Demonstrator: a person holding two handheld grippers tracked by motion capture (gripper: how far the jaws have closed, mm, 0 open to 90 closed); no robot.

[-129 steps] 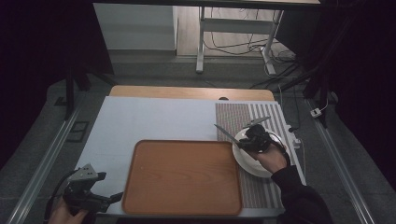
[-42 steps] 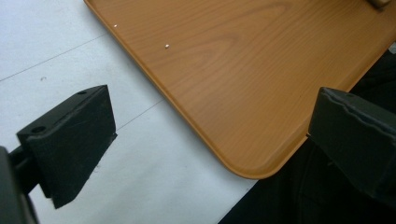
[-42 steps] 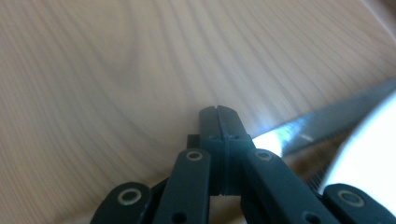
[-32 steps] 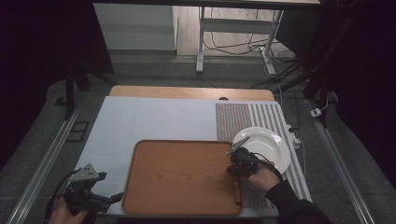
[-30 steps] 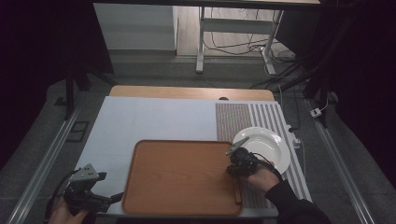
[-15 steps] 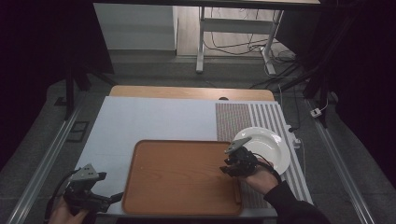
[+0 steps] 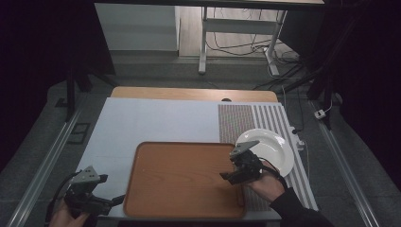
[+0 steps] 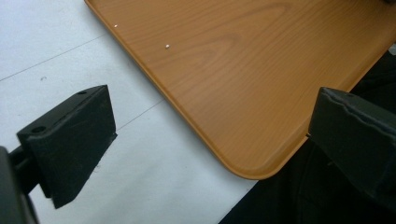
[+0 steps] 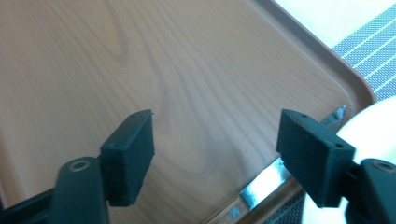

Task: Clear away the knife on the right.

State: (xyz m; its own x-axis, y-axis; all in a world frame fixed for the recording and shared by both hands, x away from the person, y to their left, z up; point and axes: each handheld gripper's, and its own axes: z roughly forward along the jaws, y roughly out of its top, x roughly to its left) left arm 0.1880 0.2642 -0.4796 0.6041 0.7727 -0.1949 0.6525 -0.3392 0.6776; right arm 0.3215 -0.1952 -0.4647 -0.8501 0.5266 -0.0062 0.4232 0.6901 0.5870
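**A:** At the tray (image 7: 184,184)'s near left corner, the left gripper (image 8: 210,144) hovers with its jaws spread wide and nothing in them.

**B:** And the right gripper (image 9: 219,154)?

**A:** It's over the tray's right part. Its jaws have just been opening and nothing is between them. The knife (image 9: 261,186) lies along the tray's right rim, let go.

**B:** Then I'd lift straight off and keep the pads clear of the blade, so it doesn't skid toward the plate (image 7: 272,146) just past that rim.

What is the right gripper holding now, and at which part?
Nothing. The right gripper is open above the tray; the knife lies at the tray's edge, released.
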